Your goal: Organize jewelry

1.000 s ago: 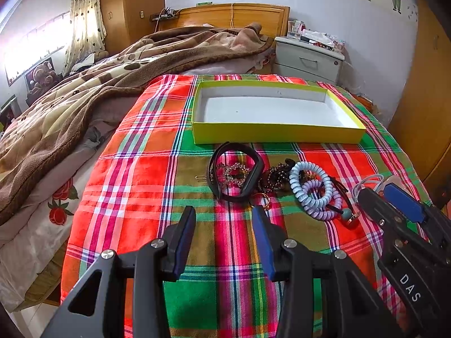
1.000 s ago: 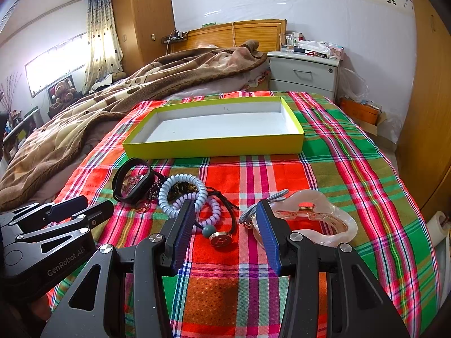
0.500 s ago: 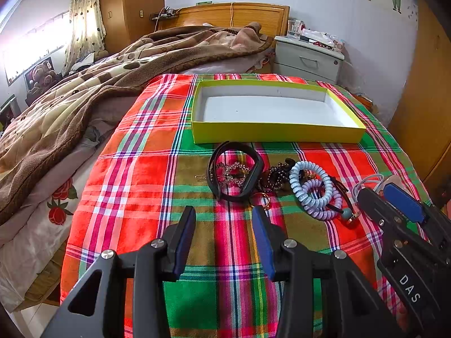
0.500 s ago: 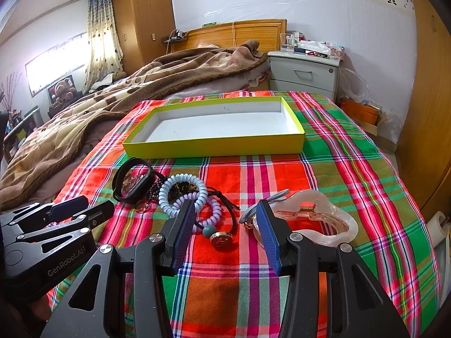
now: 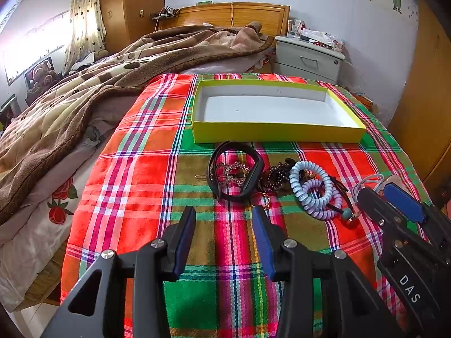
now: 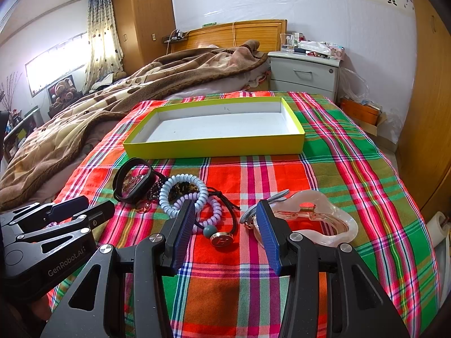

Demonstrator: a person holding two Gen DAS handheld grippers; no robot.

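**Ana:** Left wrist view is showing what, and is anything changing?

**Ben:** Almost nothing is changing. Compared with the pictures from a second ago, both tools are sitting in the same spots and no piece of jewelry is moving. The left gripper (image 5: 224, 235) is hovering low over the plaid cloth (image 5: 135, 174), its jaws standing wide apart and gripping nothing. Just ahead of it a black band (image 5: 255, 166) is lying looped around a beaded bracelet (image 5: 231, 171), with a pale blue coil tie (image 5: 307, 180) beside them.

**Ana:** And the right side?

**Ben:** The right gripper (image 6: 225, 224) is also gaping open and carrying nothing. A round gold charm (image 6: 221, 241) is lying between its fingers on the cloth, and a clear pink hair claw (image 6: 332, 222) is resting just past its right finger.

**Ana:** Where is everything supposed to be going?

**Ben:** Probably into the yellow tray (image 6: 214, 148), sitting unfilled beyond the pile. I am judging that sorting is not yet starting.
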